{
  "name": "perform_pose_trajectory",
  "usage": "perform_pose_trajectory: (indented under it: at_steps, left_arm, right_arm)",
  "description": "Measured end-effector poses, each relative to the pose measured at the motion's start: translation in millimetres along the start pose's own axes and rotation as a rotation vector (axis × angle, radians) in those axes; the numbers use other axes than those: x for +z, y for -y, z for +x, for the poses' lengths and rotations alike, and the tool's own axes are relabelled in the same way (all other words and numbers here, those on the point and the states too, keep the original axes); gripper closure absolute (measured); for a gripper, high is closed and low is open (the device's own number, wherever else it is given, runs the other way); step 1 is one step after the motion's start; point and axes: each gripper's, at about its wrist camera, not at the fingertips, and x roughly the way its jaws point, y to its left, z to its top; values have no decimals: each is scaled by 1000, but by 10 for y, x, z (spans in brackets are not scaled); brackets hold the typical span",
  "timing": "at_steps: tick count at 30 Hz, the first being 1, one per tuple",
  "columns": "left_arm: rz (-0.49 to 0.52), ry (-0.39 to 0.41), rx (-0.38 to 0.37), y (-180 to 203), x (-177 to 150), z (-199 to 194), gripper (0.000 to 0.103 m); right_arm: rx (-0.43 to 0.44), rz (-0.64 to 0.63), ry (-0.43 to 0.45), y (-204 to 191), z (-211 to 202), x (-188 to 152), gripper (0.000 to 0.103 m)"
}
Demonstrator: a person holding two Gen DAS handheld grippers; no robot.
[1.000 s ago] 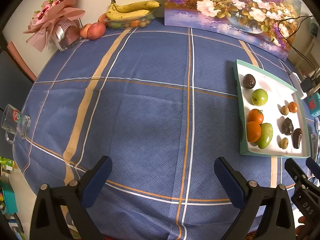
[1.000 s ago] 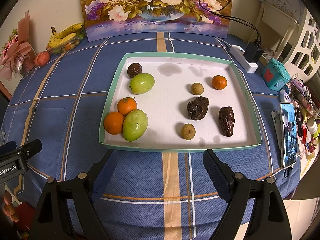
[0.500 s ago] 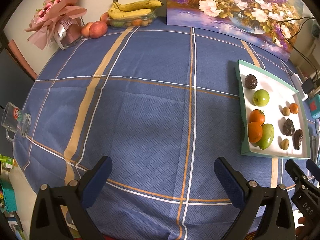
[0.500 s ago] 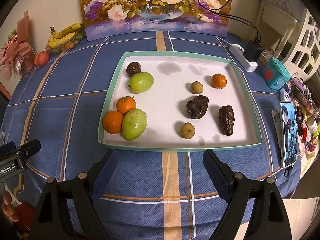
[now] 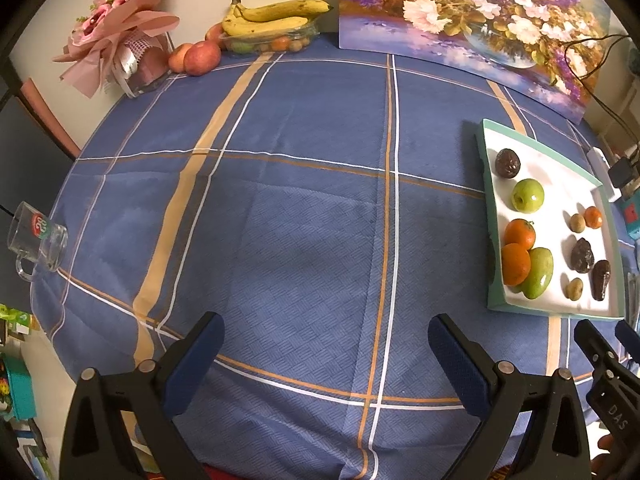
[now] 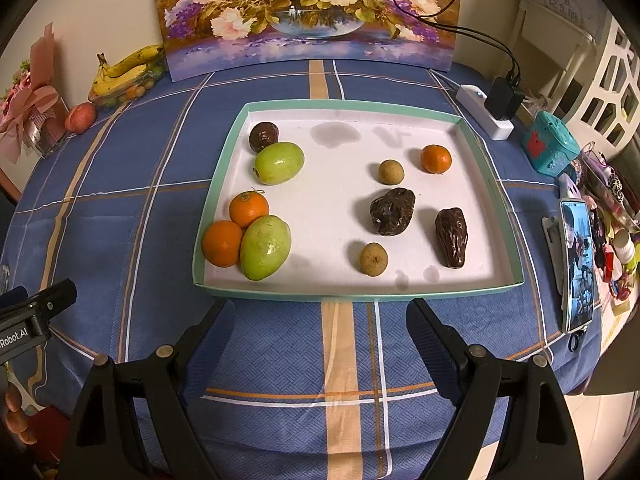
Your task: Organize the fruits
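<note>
A white tray with a teal rim (image 6: 480, 140) (image 5: 484, 168) holds several fruits. On its left lie a dark round fruit (image 6: 263, 136), a green fruit (image 6: 279, 163), two oranges (image 6: 249, 209) (image 6: 222, 243) and a larger green fruit (image 6: 265, 247). On its right lie a small orange (image 6: 435, 159), two tan longans (image 6: 391, 172) (image 6: 373, 259) and two dark wrinkled fruits (image 6: 392, 211) (image 6: 452, 237). My right gripper (image 6: 320, 330) stands open just before the tray's near edge, nothing between its fingers. My left gripper (image 5: 326, 344) is open over bare cloth, left of the tray.
Bananas on a clear dish of small fruit (image 5: 272, 20), apples (image 5: 202, 57) and a pink bouquet (image 5: 116, 40) line the far edge. A flower painting (image 6: 308, 12) leans on the wall. A glass mug (image 5: 36, 236) sits at the left edge. A phone (image 6: 578, 264), power strip (image 6: 484, 116) and clutter crowd the right.
</note>
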Motion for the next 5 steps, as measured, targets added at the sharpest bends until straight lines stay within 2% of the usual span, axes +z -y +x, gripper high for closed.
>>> perform_pose_trajectory:
  at_steps: [5]
  left_arm:
    - [-6,-6,-11,-17,5,6,0]
  right_arm:
    - [0,0,0,-1,3,-1,15]
